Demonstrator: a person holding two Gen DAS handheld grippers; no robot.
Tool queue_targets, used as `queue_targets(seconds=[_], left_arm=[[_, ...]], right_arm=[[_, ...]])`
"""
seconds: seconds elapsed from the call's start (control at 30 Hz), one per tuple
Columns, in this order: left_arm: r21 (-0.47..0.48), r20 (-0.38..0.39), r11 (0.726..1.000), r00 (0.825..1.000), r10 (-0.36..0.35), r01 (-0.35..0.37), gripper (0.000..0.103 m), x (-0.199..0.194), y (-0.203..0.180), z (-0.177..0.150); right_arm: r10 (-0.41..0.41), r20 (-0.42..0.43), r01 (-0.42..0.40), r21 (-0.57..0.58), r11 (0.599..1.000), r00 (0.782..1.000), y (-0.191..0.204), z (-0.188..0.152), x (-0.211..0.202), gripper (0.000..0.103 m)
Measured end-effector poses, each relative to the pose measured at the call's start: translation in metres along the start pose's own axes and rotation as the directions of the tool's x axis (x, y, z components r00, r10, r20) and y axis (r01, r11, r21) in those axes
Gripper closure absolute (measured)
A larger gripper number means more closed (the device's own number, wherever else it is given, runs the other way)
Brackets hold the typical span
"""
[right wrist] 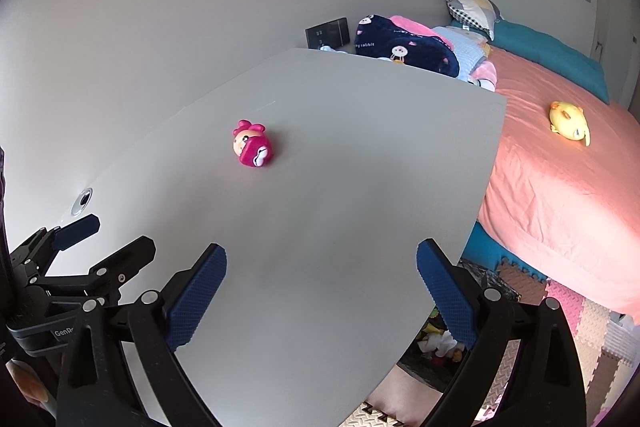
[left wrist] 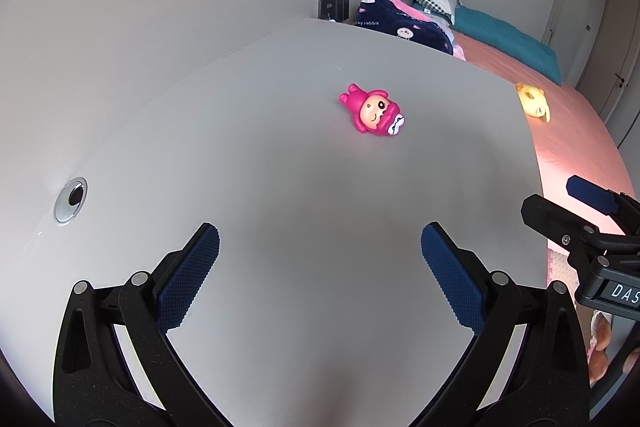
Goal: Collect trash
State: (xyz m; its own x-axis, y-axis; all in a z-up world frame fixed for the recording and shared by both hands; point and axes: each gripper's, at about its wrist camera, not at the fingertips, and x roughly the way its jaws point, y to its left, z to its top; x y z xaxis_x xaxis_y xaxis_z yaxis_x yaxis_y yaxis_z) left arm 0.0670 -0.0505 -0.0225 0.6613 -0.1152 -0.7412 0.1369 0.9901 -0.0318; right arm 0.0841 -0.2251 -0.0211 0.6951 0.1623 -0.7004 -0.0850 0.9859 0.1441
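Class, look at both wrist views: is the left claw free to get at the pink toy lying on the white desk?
Probably yes. The left claw is open and empty, aimed at the pink toy, with only bare white desk between them. The right claw sits off to the side, not across the path.

Desk [left wrist: 280, 187] ahead of me: smooth matt grey top, soft sheen. Grommet [left wrist: 71, 201] near left: shiny metal. Pink toy [left wrist: 374, 111] far centre: glossy plastic. My left gripper [left wrist: 320, 247]: matt black grainy plastic arms, bright metal pins; pads [left wrist: 192, 275] blue, knurled rubbery texture. Bed [right wrist: 560, 187] right: pink cloth sheet, lightly creased. Yellow toy [right wrist: 568, 121]: looks plush. Floor mat [right wrist: 580, 315] near right: foam tiles, embossed.
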Motion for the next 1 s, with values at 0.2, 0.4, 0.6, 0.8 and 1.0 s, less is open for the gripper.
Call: queue_targets(seconds=[0.2, 0.4, 0.6, 0.8, 1.0], left_arm=[[-0.001, 0.0, 1.0, 1.0, -0.005, 0.005, 0.005, -0.0005, 0.0009, -0.0002], [-0.001, 0.001, 1.0, 1.0, -0.005, 0.005, 0.005, -0.0018, 0.0008, 0.0], [-0.001, 0.001, 1.0, 1.0, -0.005, 0.005, 0.005, -0.0021, 0.0006, -0.0002], [0.001, 0.0, 1.0, 1.0, -0.005, 0.005, 0.005, -0.0024, 0.0003, -0.0003], [0.01, 0.003, 1.0, 1.0, -0.001, 0.001, 0.005, -0.0031, -0.0028, 0.0007]], right_arm=[[0.0, 0.004, 0.0, 0.009, 1.0, 1.0, -0.0013, 0.0003, -0.0014, 0.007], [0.0, 0.004, 0.0, 0.005, 1.0, 1.0, -0.002, -0.0005, -0.0021, 0.007], [0.001, 0.008, -0.001, 0.01, 1.0, 1.0, -0.003, -0.0002, -0.0029, 0.007], [0.001, 0.014, -0.002, 0.012, 1.0, 1.0, -0.0056, 0.0006, -0.0059, 0.007], [0.001, 0.013, -0.001, 0.015, 1.0, 1.0, -0.0063, 0.0007, -0.0065, 0.007]])
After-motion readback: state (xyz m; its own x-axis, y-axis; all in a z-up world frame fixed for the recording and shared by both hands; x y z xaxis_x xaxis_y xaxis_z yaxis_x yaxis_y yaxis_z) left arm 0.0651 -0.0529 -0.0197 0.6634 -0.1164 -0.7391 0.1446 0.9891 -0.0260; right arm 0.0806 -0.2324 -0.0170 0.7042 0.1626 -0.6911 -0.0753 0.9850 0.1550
